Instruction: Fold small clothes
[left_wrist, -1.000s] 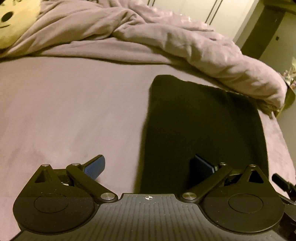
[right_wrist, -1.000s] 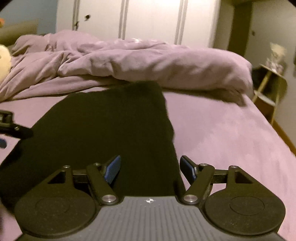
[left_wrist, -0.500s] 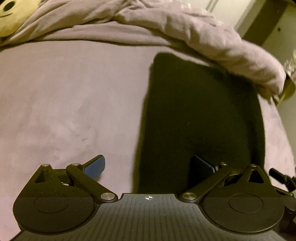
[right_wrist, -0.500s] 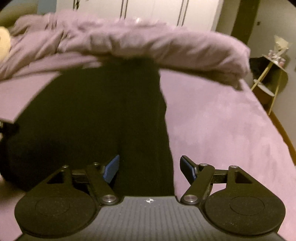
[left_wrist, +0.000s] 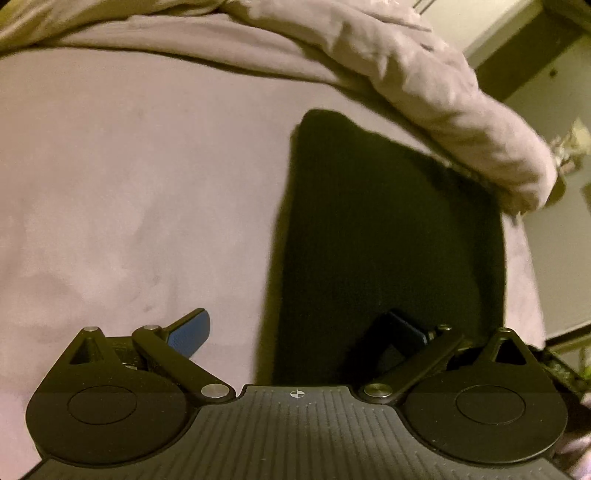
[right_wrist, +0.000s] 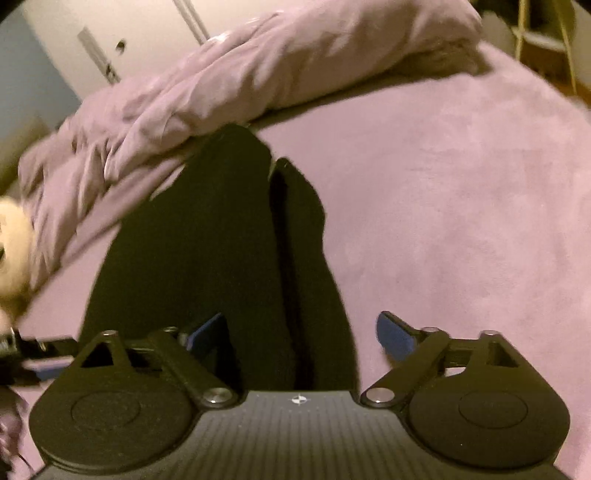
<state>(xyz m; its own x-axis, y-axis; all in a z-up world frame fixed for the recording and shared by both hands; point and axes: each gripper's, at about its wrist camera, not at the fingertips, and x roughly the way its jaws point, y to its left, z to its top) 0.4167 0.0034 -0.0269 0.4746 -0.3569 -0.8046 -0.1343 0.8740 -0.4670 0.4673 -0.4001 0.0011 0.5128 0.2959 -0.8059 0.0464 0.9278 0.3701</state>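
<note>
Mauve bedsheet (left_wrist: 129, 192) fills most of both views, with a bunched duvet (left_wrist: 424, 85) along the far side and the black garment (left_wrist: 388, 236) lying flat just below it. I have my left gripper (left_wrist: 301, 332) spread wide over the garment's left edge, one finger on bare sheet, the other over cloth. My right gripper (right_wrist: 301, 332) is equally spread, straddling the right edge (right_wrist: 325, 236), where a narrow flap seems already turned in. My worry is pinching sheet along with cloth, since the black fabric hides its own layers in this dim light. Compared with a second ago, both cameras have tipped downward and the right one has rolled, so the duvet now slants.
</note>
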